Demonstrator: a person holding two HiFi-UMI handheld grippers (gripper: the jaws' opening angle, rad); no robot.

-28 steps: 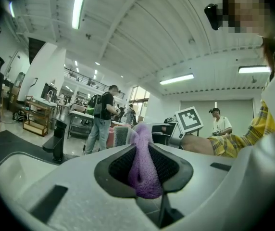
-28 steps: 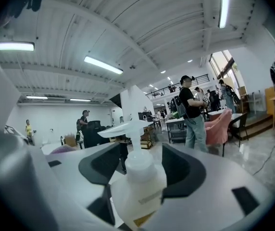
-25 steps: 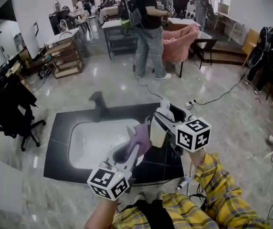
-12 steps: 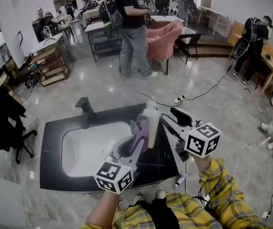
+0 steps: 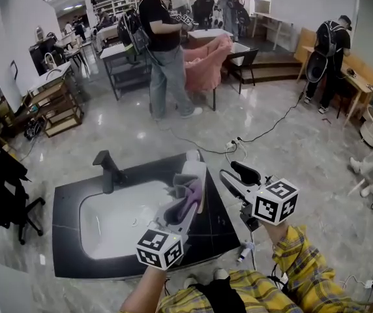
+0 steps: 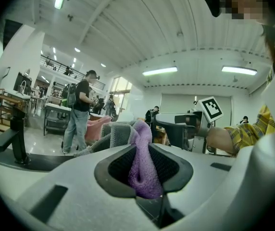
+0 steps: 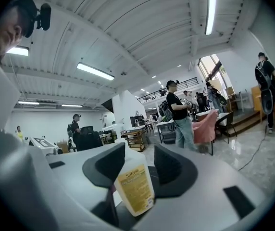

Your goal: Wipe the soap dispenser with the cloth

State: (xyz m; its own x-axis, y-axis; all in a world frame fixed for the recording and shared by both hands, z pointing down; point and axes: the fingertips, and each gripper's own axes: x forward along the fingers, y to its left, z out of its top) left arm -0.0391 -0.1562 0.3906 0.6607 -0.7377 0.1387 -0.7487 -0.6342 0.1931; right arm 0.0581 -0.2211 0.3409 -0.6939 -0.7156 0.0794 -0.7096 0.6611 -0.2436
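Step in hand, as judged: cloth is being brought onto the bottle, wiping stroke about to start.

- Tabletop (image 5: 69, 253), black, with the white sink (image 5: 108, 223) set in it. The soap dispenser (image 5: 192, 173) stands upright on the tabletop at the sink's right edge, between sink and right gripper.
- The bottle looks light and tall, so tipping toward the basin is the risk. It should be steadied before any sideways pressure is applied.
- Strokes are best run top to bottom along the body, with the push directed at the steadying side, not at the sink.
- The cloth (image 5: 192, 193), purple, should be kept bunched ahead of the gripper tips so that fabric meets the plastic, not the pads.

Grippers:
- Left gripper (image 5: 185, 204): clamped on the cloth, with 1 fold squeezed between the pads and the rest hanging forward. The cloth is seen against or just beside the bottle's lower front; contact cannot be confirmed.
- Right gripper (image 5: 233, 175): jaws apart, having just been closing. The bottle is seen in line with the gap in the right gripper view, but in the head view it stands just ahead of the tips. Nothing is pressed by the pads and nothing is held.
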